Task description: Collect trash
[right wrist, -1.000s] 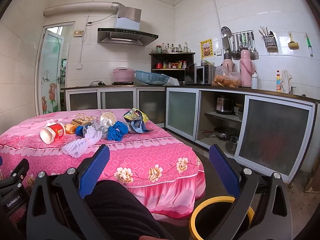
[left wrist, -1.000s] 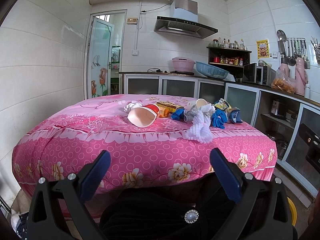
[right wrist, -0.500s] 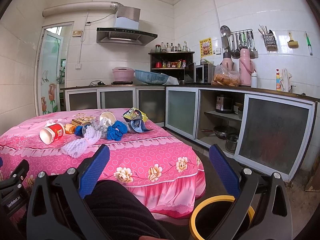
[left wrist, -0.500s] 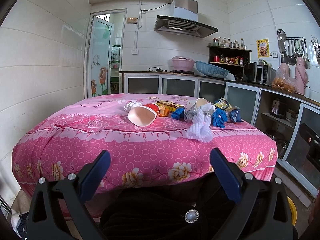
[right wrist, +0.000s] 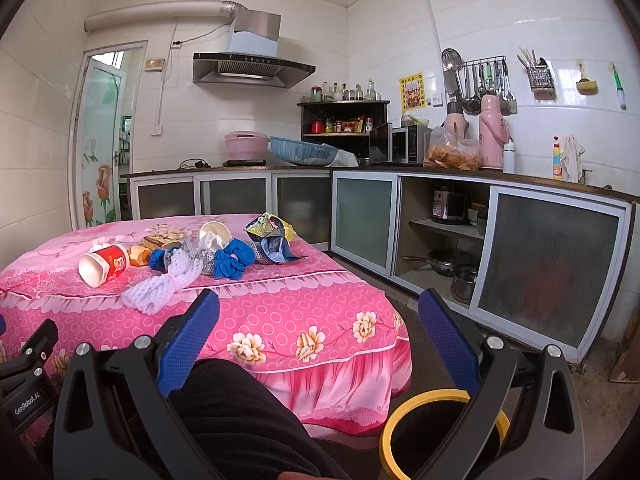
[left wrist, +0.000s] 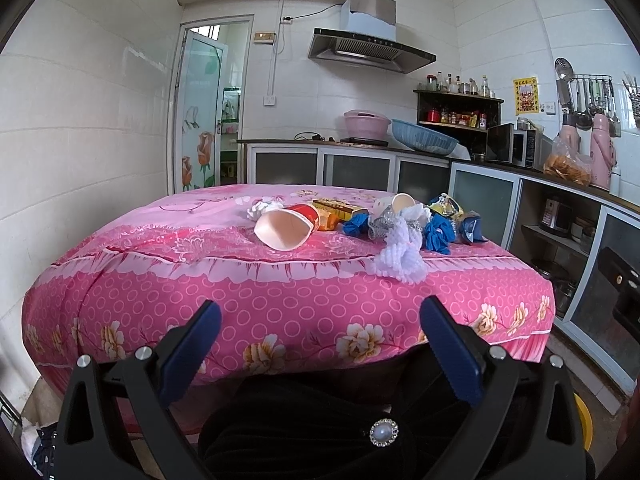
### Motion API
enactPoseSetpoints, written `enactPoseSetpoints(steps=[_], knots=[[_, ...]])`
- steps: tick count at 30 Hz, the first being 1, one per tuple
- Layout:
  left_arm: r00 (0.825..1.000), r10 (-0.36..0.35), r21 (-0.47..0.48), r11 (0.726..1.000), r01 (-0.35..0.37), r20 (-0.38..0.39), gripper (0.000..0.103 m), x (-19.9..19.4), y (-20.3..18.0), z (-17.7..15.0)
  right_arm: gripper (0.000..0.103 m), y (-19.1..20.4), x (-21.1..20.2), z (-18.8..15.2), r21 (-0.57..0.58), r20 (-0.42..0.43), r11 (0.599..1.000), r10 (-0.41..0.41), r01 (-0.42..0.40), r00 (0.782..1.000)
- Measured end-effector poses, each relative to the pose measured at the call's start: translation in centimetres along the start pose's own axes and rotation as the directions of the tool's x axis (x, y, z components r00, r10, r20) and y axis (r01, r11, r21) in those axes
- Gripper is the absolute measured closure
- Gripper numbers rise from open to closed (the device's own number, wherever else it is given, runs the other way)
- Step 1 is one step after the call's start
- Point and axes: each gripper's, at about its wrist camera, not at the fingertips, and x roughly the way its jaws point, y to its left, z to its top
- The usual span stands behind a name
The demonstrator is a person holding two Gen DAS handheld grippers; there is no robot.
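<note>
Nothing has been picked up yet: the left gripper (left wrist: 320, 332) and the right gripper (right wrist: 318, 322) both hang low, short of the pink-covered surface (left wrist: 280, 296), each with its fingers spread wide and holding nothing. The trash lies in a loose cluster toward the far side of the cloth: a tipped red paper cup (left wrist: 286, 226), a white foam net (left wrist: 402, 258) nearest the front edge, blue crumpled wrappers (left wrist: 438, 236), a snack bag (right wrist: 270, 226) and a second paper cup (right wrist: 214, 234). A yellow-rimmed bin (right wrist: 440, 428) sits on the floor just below the right gripper. I'd reach for the foam net first, since it lies closest and apart enough to pinch alone, closing gently because it will squash; the cup is better caught by its rim than across its body.
</note>
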Motion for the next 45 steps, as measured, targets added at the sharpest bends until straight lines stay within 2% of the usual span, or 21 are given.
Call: enactPoseSetpoints(steps=[20,27,31,36,38,40,41,43,44,45], knots=[[1.0,0.004,-0.001,1.0,-0.004,-0.003,0.007,0.1,0.1,0.0,0.008,-0.4,-0.3,0.3,0.016,0.007,1.0,-0.011,0.011,1.0],[1.0,0.008,-0.018,1.0,-0.009,-0.017,0.007,0.3,0.6,0.0,0.008,-1.7,-0.4,0.9,0.071,0.005,0.997,-0.012,0.011,1.0],[0.998,-0.01,-0.026,1.0,0.008,-0.057,0.007,1.2,0.7,-0.1,0.008,-2.5,1.0,1.2,0.095,-0.05,0.995,-0.039,0.044,0.998],[0.992,-0.086,-0.045,0.996,0.082,-0.097,0.007,2.4,0.8,0.2,0.008,-3.5,3.8,2.0,0.094,-0.112,0.993,-0.063,0.074,0.992],[0.985,-0.12,-0.05,0.992,0.115,-0.122,0.007,3.3,1.1,0.8,0.008,-3.5,5.0,2.6,0.061,-0.116,0.997,-0.043,0.051,0.992],[0.977,-0.151,-0.044,0.988,0.146,-0.151,0.007,4.5,1.5,1.8,0.008,-3.3,6.9,3.8,0.023,-0.14,0.999,0.028,-0.025,0.99],[0.973,-0.158,-0.047,0.987,0.152,-0.169,0.007,5.4,2.0,2.7,0.008,-3.0,8.2,4.3,0.013,-0.174,0.997,0.083,-0.082,0.981],[0.971,-0.159,-0.06,0.987,0.15,-0.179,0.007,6.8,3.1,4.2,0.008,-2.7,10.6,4.8,0.018,-0.26,0.984,0.177,-0.178,0.949],[0.969,-0.158,-0.065,0.987,0.148,-0.19,0.007,7.7,3.8,5.2,0.008,-2.4,12.6,5.1,0.039,-0.335,0.969,0.243,-0.244,0.91],[0.967,-0.135,-0.056,0.99,0.126,-0.214,0.007,8.9,4.3,6.2,0.008,-2.5,14.2,5.3,0.077,-0.376,0.954,0.296,-0.288,0.878]])
